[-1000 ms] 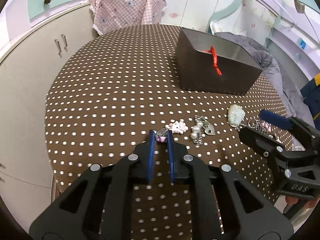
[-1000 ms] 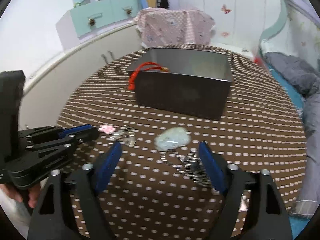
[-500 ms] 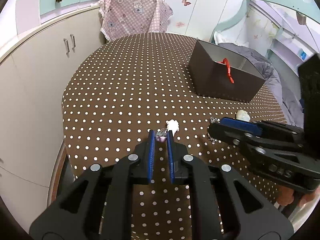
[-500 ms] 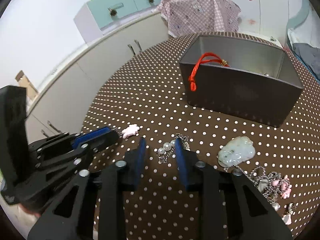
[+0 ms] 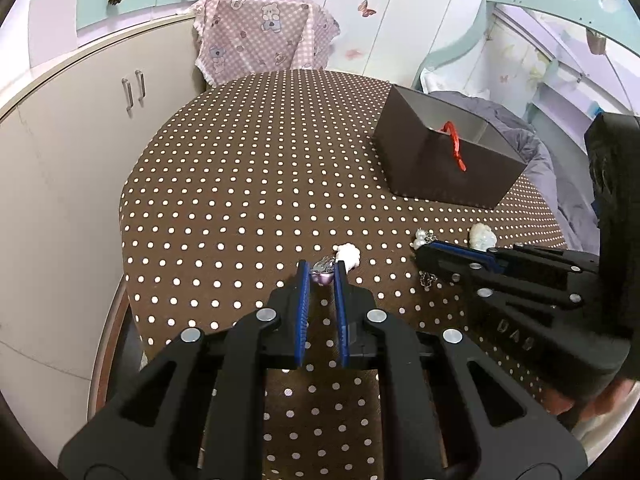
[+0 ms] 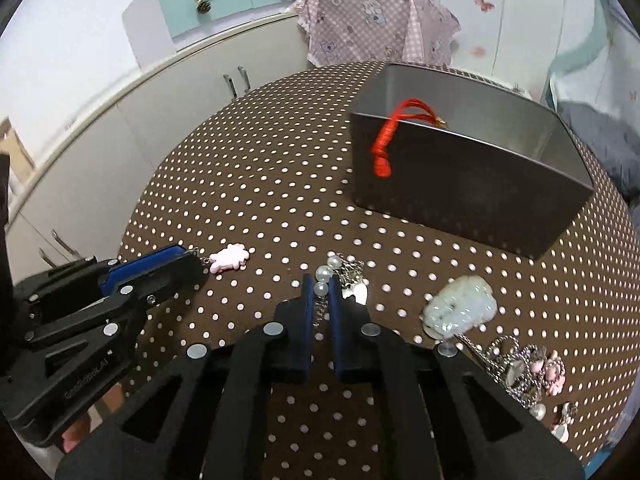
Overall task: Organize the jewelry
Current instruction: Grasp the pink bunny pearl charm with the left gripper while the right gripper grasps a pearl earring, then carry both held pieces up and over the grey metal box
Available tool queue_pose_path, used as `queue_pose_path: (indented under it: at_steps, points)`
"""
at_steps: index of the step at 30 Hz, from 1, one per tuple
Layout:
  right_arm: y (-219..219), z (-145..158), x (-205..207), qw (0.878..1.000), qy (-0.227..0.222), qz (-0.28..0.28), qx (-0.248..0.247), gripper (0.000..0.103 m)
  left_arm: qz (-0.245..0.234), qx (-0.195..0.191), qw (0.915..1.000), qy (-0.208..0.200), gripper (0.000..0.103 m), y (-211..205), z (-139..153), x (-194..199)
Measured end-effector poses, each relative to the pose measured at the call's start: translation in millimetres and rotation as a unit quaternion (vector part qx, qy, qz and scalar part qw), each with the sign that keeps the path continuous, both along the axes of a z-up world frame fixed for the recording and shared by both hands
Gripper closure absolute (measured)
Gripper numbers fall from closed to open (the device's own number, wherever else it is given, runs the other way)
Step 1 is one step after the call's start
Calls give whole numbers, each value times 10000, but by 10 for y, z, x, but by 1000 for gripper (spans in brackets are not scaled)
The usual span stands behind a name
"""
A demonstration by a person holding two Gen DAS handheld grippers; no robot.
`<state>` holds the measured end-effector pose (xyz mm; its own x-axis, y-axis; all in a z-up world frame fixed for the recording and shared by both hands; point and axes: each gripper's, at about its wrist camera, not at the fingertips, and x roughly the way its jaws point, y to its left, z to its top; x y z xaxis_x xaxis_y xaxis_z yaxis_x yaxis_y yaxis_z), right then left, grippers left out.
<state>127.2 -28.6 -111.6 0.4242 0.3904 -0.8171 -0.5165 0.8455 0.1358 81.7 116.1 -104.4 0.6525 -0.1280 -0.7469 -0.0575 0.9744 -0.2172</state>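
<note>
Both grippers are down on the table and pinching jewelry. My left gripper [image 5: 321,276] has its fingers narrow, clamped on the small purple and silver end of a pink charm [image 6: 230,258]; the charm itself lies on the cloth just past the tips. My right gripper [image 6: 320,290] has just been closing, and its jaws are now nearly together on a pearl piece [image 6: 322,280] with a short chain, pearls sitting right between the blue pads. The grey box [image 6: 472,184], where I assume all this goes, sits well apart at the far side with a red cord [image 6: 386,144] draped over its near wall. Risks as I see them: the right grip is only on a bead or chain link, so the round pearl could squirt out on lift, or the trailing chain could drag. The left grip is on a tiny end piece, so the charm will dangle and swing and may slip out on the way over. The two grippers are close together, so lifting both at once could make them collide. A pale green stone [image 6: 460,312] and a tangled silver chain with pink bits [image 6: 524,368] lie near on the right and could get snagged. The surface is a round table [image 5: 240,184] in brown cloth with white dots, soft, so pieces could sink and catch. Room: pale cabinets, pink checked cloth, bedding.
</note>
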Motion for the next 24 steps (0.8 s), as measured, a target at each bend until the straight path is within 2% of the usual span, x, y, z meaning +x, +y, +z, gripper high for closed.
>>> queue_pose_path:
  at_steps: [11, 24]
  points:
    - [-273, 357, 60, 9989, -198, -202, 364, 97, -40, -142, 9995, -285, 91, 49, 189, 41]
    - [-618, 922, 175, 9925, -1002, -461, 533, 97, -327, 52, 9960, -826, 91, -52, 572, 255]
